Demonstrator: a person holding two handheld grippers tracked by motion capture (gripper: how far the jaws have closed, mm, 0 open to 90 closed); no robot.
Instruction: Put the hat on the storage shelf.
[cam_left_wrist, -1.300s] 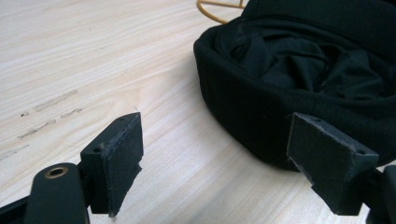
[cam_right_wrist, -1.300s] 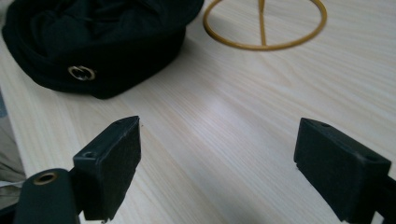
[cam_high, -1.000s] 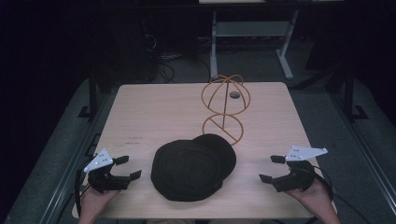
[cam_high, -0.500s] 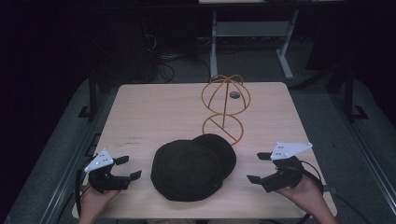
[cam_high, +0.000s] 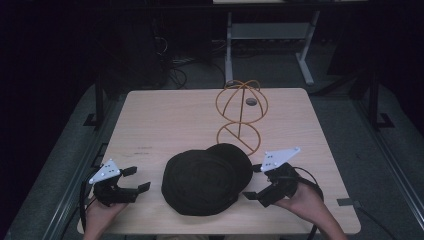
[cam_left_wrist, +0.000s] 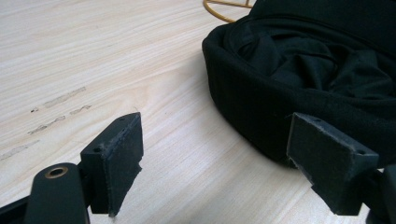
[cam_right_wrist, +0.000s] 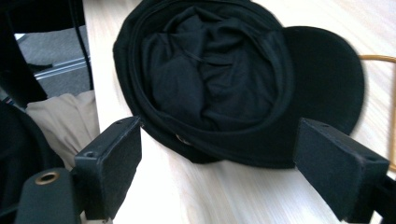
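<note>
On a pale wooden desk (cam_high: 165, 120) in a dark room, a black cap (cam_high: 202, 181) lies upside down at the near edge between the spread-jawed left gripper (cam_high: 134, 179) and right gripper (cam_high: 253, 181), apparently about to pinch its rim.

Right gripper (cam_high: 256, 183) slides left across the table, away from the right edge, and now sits just beside the black cap (cam_high: 202, 180), jaws spread wide.
</note>
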